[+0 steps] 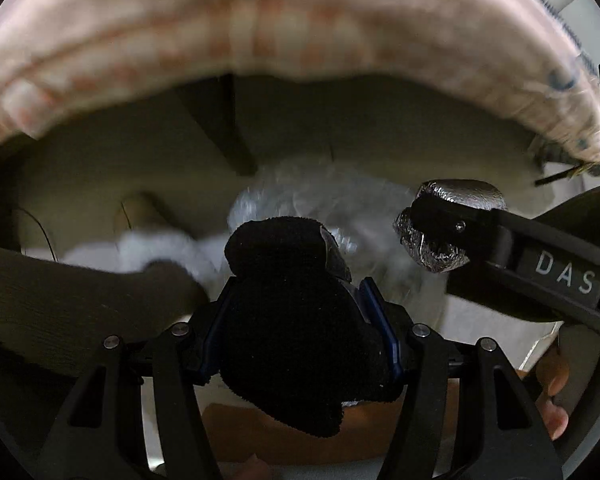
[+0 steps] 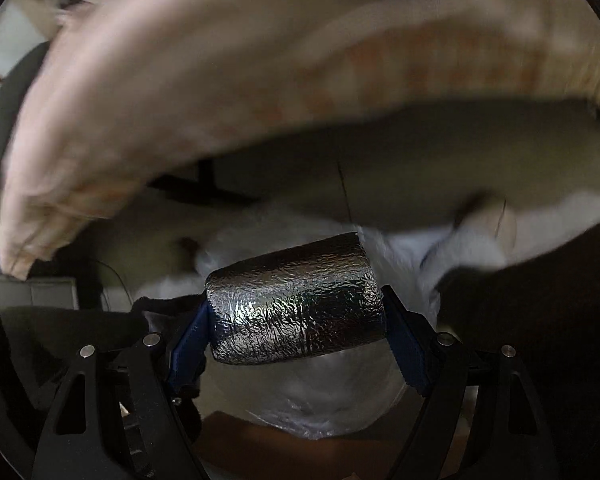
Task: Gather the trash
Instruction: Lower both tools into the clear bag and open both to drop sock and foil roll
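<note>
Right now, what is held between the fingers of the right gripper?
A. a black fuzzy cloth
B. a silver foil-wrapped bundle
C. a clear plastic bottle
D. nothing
B: in the right wrist view, the silver foil-wrapped bundle sits clamped between the two blue pads of the right gripper.

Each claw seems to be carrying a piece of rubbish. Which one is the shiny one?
The crinkled silver foil bundle in the right claw. The left claw holds a matte black fuzzy cloth instead.

Home: patterned bedding (image 1: 260, 32), clutter.
</note>
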Tool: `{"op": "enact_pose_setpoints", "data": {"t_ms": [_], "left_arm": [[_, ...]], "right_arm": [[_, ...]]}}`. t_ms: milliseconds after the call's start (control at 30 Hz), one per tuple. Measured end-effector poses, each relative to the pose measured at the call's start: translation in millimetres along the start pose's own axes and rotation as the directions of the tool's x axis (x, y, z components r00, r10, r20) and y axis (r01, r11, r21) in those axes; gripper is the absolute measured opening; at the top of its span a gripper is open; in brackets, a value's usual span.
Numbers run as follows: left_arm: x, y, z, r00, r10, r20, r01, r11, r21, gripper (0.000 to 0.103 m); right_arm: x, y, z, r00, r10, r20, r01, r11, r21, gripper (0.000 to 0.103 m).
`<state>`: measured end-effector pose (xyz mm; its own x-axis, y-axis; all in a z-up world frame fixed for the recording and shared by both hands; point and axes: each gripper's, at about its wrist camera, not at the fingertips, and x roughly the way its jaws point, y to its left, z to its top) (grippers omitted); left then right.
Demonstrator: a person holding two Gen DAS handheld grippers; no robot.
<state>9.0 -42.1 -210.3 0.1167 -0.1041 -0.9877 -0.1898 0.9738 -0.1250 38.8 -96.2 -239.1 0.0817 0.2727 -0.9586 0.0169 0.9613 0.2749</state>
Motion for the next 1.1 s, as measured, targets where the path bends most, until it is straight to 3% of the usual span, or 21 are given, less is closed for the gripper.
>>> {"op": "enact_pose_setpoints", "data": {"t_ms": [300,833,900,967,1100], "left_arm": [[59,-16,-3,0.983,0.061,-0.17,-0.055,0.998,0.039,0.061],[107,-11,1,0.939,0.072,-0.336,-0.063,0.997,0.039,0.063],[106,-11,2,0.94,0.071,-0.334,-0.062,0.997,0.036,0.072],[102,-11,2,0.942,0.067,-0.329,-0.058,0.998,0.038,0.083],[90,-12,-1,0.953,0.064,-0.295,-0.053,0.997,0.047,0.096]], "right_arm": [[68,-19,-7,0.978,-0.099,-0.182,0.118,0.988,0.097,0.075],[111,-32,-2,0.942,-0.175,-0.287,0.203,0.976,0.072,0.078],[111,-33,-1,0.939,-0.191,-0.288,0.219,0.973,0.068,0.086],[110,-34,-1,0.937,-0.19,-0.292,0.219,0.973,0.068,0.086],[106,-33,-3,0.94,-0.191,-0.283,0.215,0.975,0.055,0.088]]}}
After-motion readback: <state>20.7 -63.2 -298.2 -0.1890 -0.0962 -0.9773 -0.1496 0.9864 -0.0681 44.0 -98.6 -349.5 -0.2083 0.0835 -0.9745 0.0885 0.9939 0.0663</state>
